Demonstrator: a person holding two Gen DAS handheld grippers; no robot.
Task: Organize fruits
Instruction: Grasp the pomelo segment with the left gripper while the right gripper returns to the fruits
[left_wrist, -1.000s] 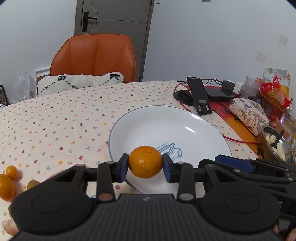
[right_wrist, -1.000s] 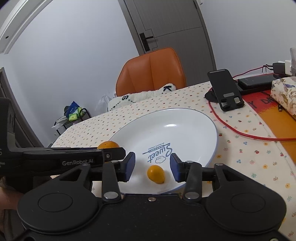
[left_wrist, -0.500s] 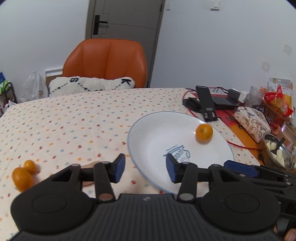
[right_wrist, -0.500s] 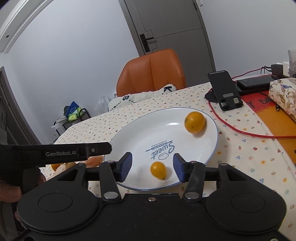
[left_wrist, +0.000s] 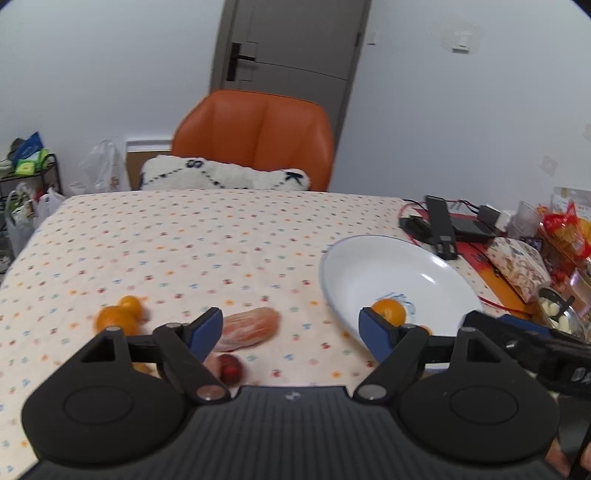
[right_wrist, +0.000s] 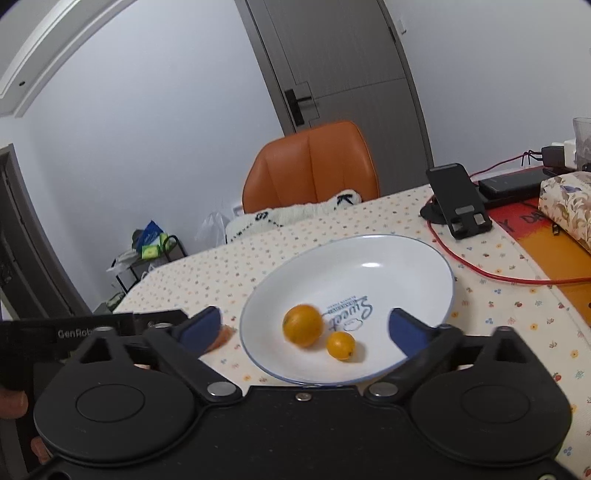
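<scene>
A white plate holds an orange and a smaller kumquat side by side near its front. My right gripper hangs open over the plate's near rim with nothing between its fingers. In the left wrist view the same plate lies at the right with the orange in it. My left gripper is open above the dotted tablecloth. Between and below its fingers lie a peeled pinkish fruit and a small red fruit. Two oranges sit further left.
A black phone stand, a red cable and a floral box lie right of the plate. A metal bowl and snack bags crowd the far right. An orange chair with a white cushion stands behind the table.
My left gripper let go of the orange, which rolled across the plate and back toward the kumquat. It then swung left and opened wider. My right gripper opened wider too.
</scene>
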